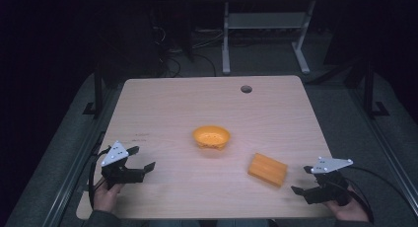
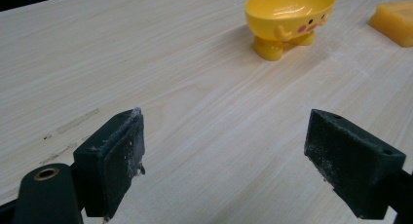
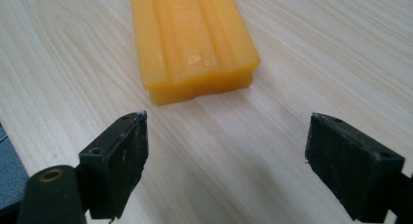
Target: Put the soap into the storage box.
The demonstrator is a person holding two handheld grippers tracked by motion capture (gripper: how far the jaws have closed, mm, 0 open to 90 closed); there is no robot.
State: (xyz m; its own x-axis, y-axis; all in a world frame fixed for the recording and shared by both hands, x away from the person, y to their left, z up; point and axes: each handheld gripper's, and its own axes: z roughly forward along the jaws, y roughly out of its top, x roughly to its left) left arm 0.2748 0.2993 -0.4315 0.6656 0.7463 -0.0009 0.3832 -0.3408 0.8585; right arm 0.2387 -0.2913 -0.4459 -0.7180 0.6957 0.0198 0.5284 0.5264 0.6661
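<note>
My left gripper [image 1: 140, 160] sits lower left in the high view, my right gripper [image 1: 306, 186] lower right; both jaws wide, holding nothing. One yellow bowl [image 1: 211, 136] at centre frame on the table [image 1: 162, 103]. One orange block [image 1: 267, 169] right of centre; its far end is cut off at the top of the right gripper view. Count: two grippers, one bowl, one block.

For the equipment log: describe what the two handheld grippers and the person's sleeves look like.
Both are black. The left gripper and right gripper each carry a grey three-cornered plate on top and trail a black cable. Each claw has two blocky black pads with scuffed, whitish-dusted faces and small screw holes; a brass-ringed hole sits at the lower left of each gripper view. A dark grey sleeve shows at the left wrist.
</note>
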